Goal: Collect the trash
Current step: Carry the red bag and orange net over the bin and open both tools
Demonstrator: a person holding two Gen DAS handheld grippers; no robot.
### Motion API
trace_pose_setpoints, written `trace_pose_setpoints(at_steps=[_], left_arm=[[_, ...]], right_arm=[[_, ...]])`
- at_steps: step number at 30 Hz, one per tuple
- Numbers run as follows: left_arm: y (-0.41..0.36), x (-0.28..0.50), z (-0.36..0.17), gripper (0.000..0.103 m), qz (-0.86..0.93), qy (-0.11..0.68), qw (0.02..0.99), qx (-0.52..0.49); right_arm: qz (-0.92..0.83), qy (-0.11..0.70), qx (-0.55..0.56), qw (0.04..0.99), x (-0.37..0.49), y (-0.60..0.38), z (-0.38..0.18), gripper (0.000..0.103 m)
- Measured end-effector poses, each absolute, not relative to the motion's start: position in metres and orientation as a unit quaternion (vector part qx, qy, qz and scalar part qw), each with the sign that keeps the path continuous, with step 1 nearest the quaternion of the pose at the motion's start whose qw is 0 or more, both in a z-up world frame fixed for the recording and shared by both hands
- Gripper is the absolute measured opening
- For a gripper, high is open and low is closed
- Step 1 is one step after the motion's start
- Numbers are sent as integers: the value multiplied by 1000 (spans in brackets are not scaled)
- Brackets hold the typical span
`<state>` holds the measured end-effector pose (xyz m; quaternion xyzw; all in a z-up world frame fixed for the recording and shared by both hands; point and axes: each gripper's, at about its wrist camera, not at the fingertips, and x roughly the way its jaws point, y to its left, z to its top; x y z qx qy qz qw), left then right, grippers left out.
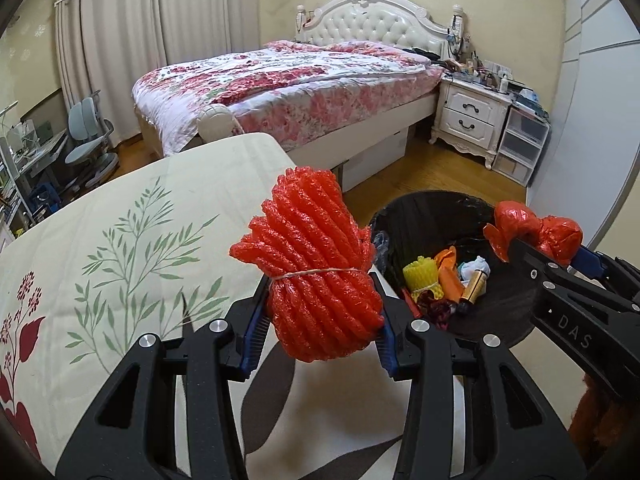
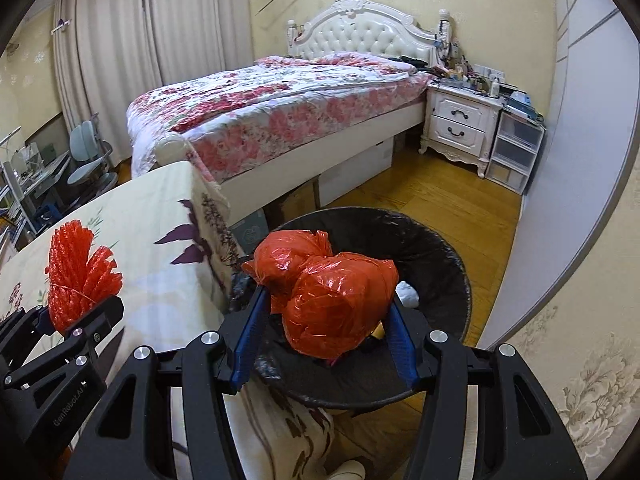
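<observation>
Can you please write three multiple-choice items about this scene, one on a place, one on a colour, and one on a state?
1. Where is the crumpled plastic bag that the right gripper holds?
A. on the bed
B. over the open trash bin
C. on the nightstand

2. What colour is the tied foam net bundle in the left gripper?
A. red-orange
B. blue
C. white

3. What is the state of the trash bin?
A. empty
B. closed with a lid
C. open, with some trash already inside

Answers:
1. B, the right wrist view shows the bag held above the black-lined bin.
2. A, the foam net is red-orange in both views.
3. C, the left wrist view shows yellow and orange items inside, with no lid.
</observation>
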<state>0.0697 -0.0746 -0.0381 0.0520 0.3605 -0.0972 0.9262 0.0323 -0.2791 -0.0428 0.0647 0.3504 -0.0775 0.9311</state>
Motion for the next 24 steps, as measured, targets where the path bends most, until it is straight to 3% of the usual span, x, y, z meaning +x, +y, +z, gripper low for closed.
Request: trace_pose_setpoints(at_steps=[24], left_arm=[[-156,122,-55,46,-123,366,917,98]], right_arm=[[-135,358,82,920,67,-329,-64,55]])
